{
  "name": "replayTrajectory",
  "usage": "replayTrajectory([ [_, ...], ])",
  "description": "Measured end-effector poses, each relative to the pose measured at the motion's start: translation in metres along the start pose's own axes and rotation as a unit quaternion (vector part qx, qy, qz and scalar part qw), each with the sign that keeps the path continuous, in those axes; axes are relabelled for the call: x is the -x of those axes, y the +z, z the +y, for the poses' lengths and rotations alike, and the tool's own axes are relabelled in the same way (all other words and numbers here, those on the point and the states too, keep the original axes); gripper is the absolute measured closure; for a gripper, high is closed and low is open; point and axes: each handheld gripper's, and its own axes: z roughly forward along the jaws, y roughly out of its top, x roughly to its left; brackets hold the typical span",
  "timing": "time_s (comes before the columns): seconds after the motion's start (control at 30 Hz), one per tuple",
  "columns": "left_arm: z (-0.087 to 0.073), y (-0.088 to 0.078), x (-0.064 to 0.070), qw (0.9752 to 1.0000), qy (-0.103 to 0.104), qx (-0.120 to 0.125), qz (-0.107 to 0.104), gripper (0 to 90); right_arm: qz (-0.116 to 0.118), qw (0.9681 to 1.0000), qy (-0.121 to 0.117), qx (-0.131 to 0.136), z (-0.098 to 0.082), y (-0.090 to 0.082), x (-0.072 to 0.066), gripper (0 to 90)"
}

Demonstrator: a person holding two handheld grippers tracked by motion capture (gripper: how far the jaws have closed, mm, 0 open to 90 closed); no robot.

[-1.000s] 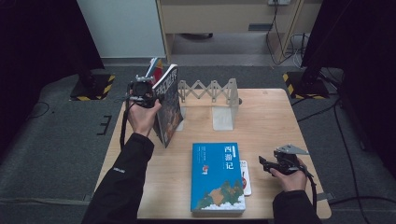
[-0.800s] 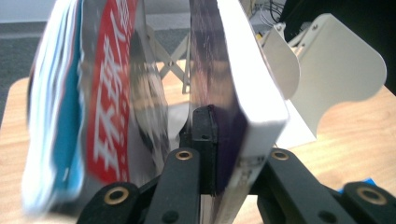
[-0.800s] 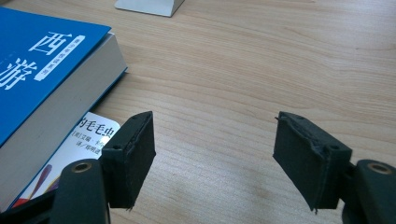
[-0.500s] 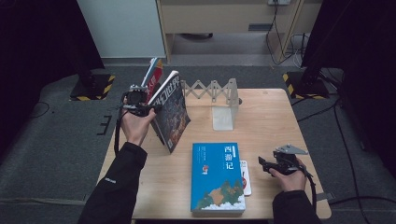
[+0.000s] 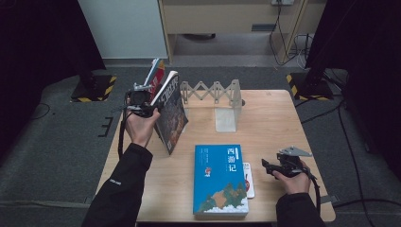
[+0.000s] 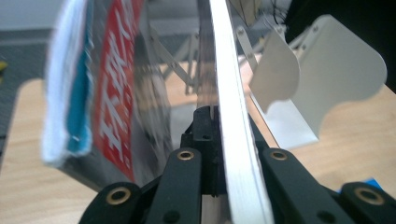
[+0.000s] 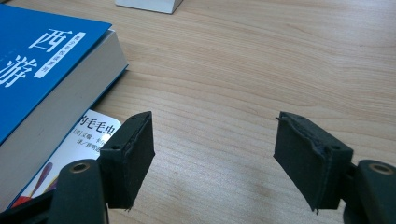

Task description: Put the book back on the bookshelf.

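My left gripper [image 5: 152, 101] is shut on the top edge of a dark-covered book [image 5: 172, 118], which tilts over the table's left side with its lower corner near the wood. In the left gripper view its white page edge [image 6: 236, 140] runs up between the black jaws of my left gripper [image 6: 218, 154]. Behind it lean a red book and a blue-white one [image 5: 156, 74] [image 6: 112, 93]. My right gripper [image 5: 267, 166] [image 7: 215, 158] stands open just above the table, nothing between its pads, right of a blue book [image 5: 220, 179] [image 7: 37, 60] lying flat.
An accordion book rack [image 5: 210, 90] with a white bookend [image 5: 228, 116] [image 6: 327, 88] stands at the back of the wooden table [image 5: 283, 123]. A thin white booklet [image 5: 248, 179] [image 7: 91, 135] sticks out from under the blue book. Bare wood lies at the right.
The left hand has tipped the dark book away from the leaning books, so its cover now faces up and right. The right gripper has stayed put.
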Motion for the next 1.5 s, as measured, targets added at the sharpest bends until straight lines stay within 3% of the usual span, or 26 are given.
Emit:
replayTrajectory([
  [0.2,0.007,0.002,-0.002,0.9998,-0.015,0.009,0.012,81.6,0.000,1.0000,0.002,-0.001,0.000,0.000,0.000,28.5],
  [0.4,0.024,0.002,0.001,0.9987,-0.034,0.036,0.016,81.6,-0.001,1.0000,0.000,0.000,0.000,0.000,0.000,28.6],
  [0.6,0.035,0.017,0.008,0.9963,-0.030,0.063,0.051,81.6,0.000,1.0000,0.002,0.001,0.001,0.000,0.000,28.6],
  [0.9,0.031,0.034,0.008,0.9935,-0.029,0.078,0.078,81.6,0.002,1.0000,-0.003,0.001,0.001,0.000,0.000,28.7],
  [1.13,0.027,0.040,0.014,0.9930,-0.002,0.071,0.094,81.6,0.002,1.0000,-0.003,0.001,0.001,0.001,0.000,28.8],
  [1.37,0.027,0.035,0.018,0.9939,-0.002,0.077,0.078,81.6,0.002,1.0000,-0.005,0.001,0.001,0.001,0.000,28.9],
  [1.5,0.027,0.039,0.016,0.9949,-0.018,0.074,0.066,81.6,0.003,1.0000,-0.004,0.001,0.001,0.001,-0.002,28.9],
])
